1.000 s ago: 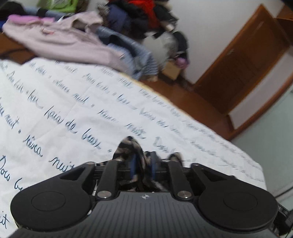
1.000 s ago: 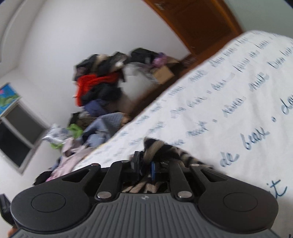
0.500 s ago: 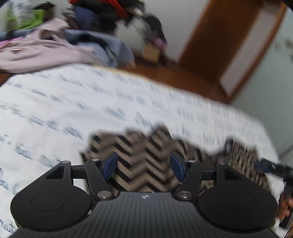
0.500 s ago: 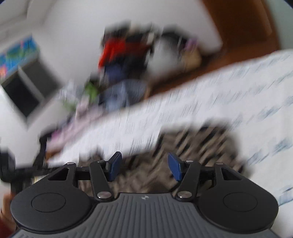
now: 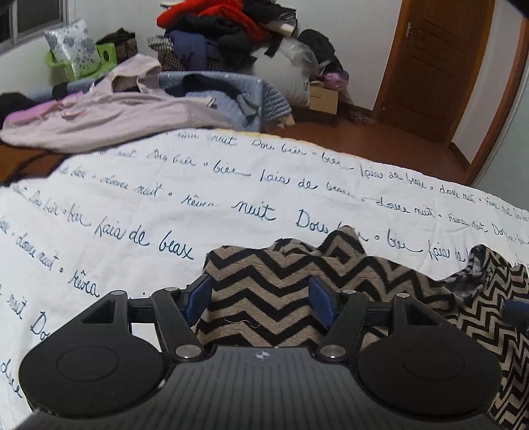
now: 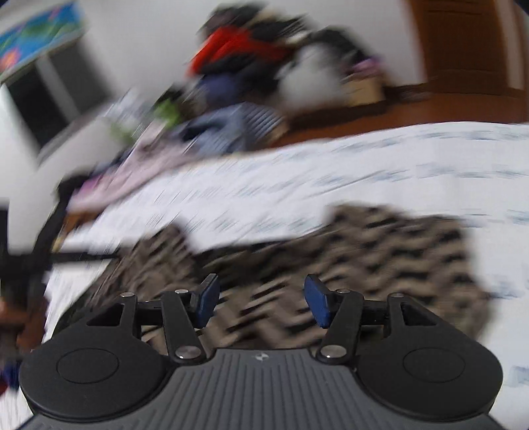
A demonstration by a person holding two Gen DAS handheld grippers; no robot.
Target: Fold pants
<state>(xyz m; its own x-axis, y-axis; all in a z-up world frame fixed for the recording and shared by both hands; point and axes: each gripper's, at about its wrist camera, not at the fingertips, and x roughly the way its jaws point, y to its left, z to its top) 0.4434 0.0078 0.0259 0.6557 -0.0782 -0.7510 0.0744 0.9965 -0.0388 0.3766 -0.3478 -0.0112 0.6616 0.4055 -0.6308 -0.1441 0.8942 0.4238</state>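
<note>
1. The pants [image 5: 281,284], beige knit with black zigzag stripes, lie bunched on the bedspread [image 5: 198,185], their cloth rumpled and reaching off toward the right of the left wrist view.
2. The left gripper [image 5: 261,299] hangs just above the pants with its blue pads [image 5: 197,297] spread wide and nothing between them.
3. The right gripper [image 6: 261,302] is also spread wide and empty over the pants [image 6: 380,251]; that view is badly motion-blurred.
4. The bedspread under the pants is white, printed with rows of blue cursive script; "nuit", "de beaux" and "Dors bien" can be read beyond the pants.
5. Past the bedspread's far edge lies a pale pink garment [image 5: 99,119], with a blue quilted one [image 5: 231,96] beside it.
6. Behind those rises a clothes pile [image 5: 224,29] topped with red, against a white wall.
7. Right of the pile stand a cardboard box [image 5: 322,99], brown floor, and a wooden door [image 5: 439,63].
8. Left of the pile sits a green basket [image 5: 105,56] below a window.
</note>
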